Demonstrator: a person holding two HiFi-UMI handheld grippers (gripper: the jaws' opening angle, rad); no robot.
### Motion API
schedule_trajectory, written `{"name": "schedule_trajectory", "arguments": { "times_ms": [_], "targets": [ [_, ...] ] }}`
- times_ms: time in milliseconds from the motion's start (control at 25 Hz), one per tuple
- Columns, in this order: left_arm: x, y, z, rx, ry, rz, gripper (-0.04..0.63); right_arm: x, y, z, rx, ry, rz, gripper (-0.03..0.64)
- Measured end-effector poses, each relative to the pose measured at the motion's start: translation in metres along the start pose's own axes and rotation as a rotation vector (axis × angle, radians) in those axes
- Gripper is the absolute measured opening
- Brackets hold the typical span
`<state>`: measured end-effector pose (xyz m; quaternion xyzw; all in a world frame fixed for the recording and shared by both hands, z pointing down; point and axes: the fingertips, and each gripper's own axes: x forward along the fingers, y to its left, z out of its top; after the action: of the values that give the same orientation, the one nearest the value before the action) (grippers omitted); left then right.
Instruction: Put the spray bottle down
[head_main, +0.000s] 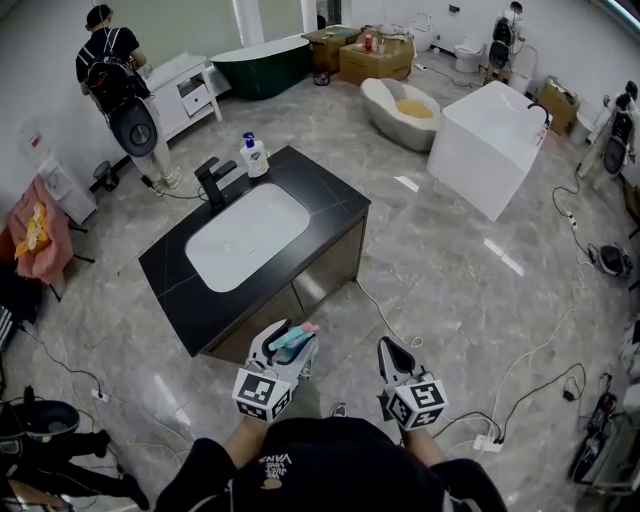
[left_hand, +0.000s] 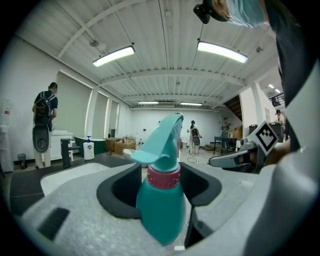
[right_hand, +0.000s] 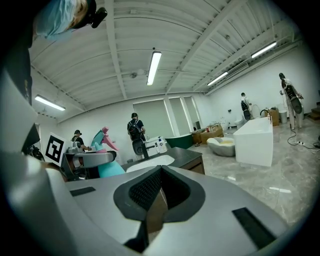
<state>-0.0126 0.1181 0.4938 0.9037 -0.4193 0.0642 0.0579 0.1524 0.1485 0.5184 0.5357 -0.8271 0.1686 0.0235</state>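
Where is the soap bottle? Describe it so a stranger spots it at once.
In the middle of the room stands a black counter with a white sink. At its far corner, beside the black faucet, stands the soap bottle: small and white, with a blue pump and label, the only bottle on that counter.

Glossy grey marble floor under white walls. Black-topped vanity with white basin mid-floor; dark green tub, oval tub and boxy white tub toward the far edge. Long strip lights overhead
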Motion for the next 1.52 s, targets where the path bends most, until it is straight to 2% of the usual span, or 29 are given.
{"name": "schedule_trajectory", "arguments": {
  "times_ms": [240, 560, 800, 1080, 1520],
  "targets": [
    [0.043, 0.032, 0.007, 0.007, -0.01, -0.039, 0.239, 0.035, -0.021, 0.011, 0.005, -0.009, -0.052, 0.003],
    [0.11, 0.101, 0.03, 0.004, -0.015, -0.098, 0.239, 0.113, -0.04, 0.044, 0.006, -0.013, -0.116, 0.003],
    [0.146, 0.158, 0.046, 0.022, -0.02, -0.138, 0.239, 0.175, -0.039, 0.068, 0.009, -0.041, -0.151, 0.003],
    [0.164, 0.211, 0.047, 0.044, -0.009, -0.18, 0.238, 0.226, -0.031, 0.07, 0.031, -0.058, -0.192, 0.003],
    [0.195, 0.258, 0.045, 0.05, -0.003, -0.152, 0.238, 0.258, -0.036, 0.061, 0.054, -0.018, -0.206, 0.003]
  ]
}}
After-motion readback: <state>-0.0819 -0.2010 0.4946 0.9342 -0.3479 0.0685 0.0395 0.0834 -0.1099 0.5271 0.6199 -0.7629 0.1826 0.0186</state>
